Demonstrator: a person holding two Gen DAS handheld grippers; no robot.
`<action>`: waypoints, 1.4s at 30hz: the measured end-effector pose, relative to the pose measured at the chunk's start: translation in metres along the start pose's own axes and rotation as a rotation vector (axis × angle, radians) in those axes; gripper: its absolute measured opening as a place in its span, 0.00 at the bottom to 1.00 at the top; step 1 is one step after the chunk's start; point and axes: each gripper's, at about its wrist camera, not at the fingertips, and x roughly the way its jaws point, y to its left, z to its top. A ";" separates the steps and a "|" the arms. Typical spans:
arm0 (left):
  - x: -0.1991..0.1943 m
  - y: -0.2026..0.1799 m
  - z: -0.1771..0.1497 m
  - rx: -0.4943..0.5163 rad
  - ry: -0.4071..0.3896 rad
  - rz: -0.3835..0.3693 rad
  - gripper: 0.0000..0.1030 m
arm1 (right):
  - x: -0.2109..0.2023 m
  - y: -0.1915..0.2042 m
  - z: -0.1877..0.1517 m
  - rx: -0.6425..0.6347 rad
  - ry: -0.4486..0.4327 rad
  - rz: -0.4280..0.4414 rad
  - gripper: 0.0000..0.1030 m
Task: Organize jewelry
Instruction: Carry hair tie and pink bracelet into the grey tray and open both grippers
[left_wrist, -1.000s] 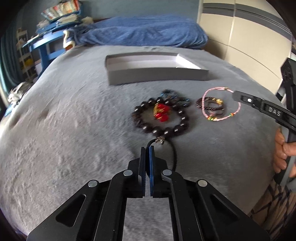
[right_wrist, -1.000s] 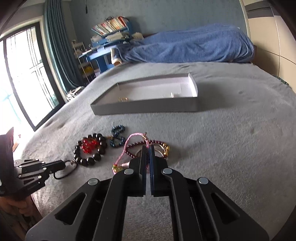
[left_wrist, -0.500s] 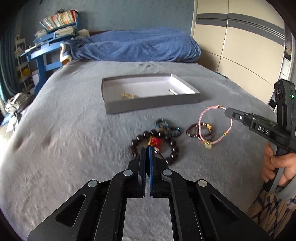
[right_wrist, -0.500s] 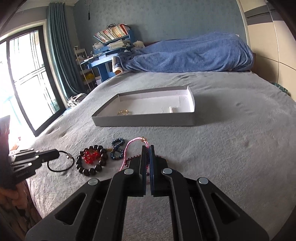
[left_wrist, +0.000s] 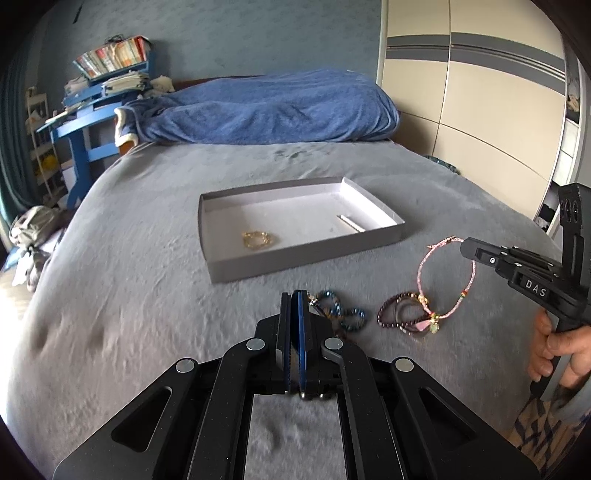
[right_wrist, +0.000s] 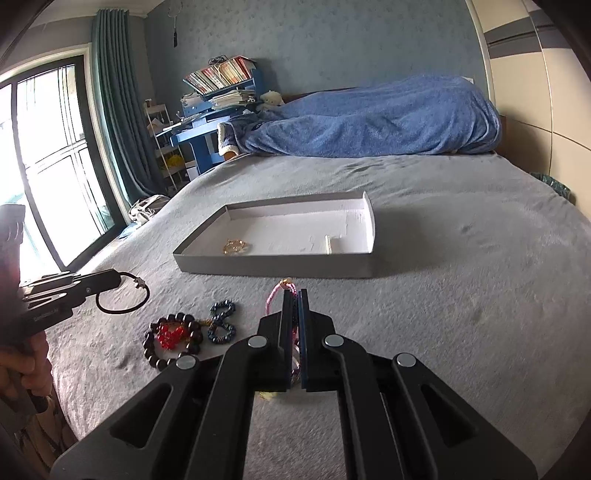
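- left gripper (left_wrist: 294, 295): jaws clamped on a black cord bracelet (right_wrist: 123, 293); loop held clear of the grey bedspread (right_wrist: 461, 288)
- right gripper (right_wrist: 294, 295): jaws clamped on a pink cord bracelet (left_wrist: 445, 278); loop lifted, charm end touching the bedspread
- dark bead bracelet (right_wrist: 173, 341), blue bead bracelet (right_wrist: 221, 321), brown bead bracelet (left_wrist: 400, 315) left on the bedspread
- grey tray (right_wrist: 273, 264) beyond; gold chain (right_wrist: 235, 246) inside

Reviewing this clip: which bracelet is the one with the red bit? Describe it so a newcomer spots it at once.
On the grey bed, look in front of the shallow grey tray, toward its left end. There lies the dark round-bead bracelet, beside a small blue beaded bracelet. It alone has large dark beads ringing a red cluster.
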 end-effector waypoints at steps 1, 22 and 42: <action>0.003 0.000 0.003 0.002 -0.001 -0.001 0.03 | 0.001 -0.001 0.003 -0.003 0.000 0.000 0.02; 0.081 0.031 0.086 0.019 -0.001 0.025 0.03 | 0.074 0.001 0.107 -0.110 -0.023 0.014 0.02; 0.226 0.064 0.128 -0.031 0.194 0.010 0.04 | 0.232 0.012 0.139 -0.106 0.191 0.025 0.02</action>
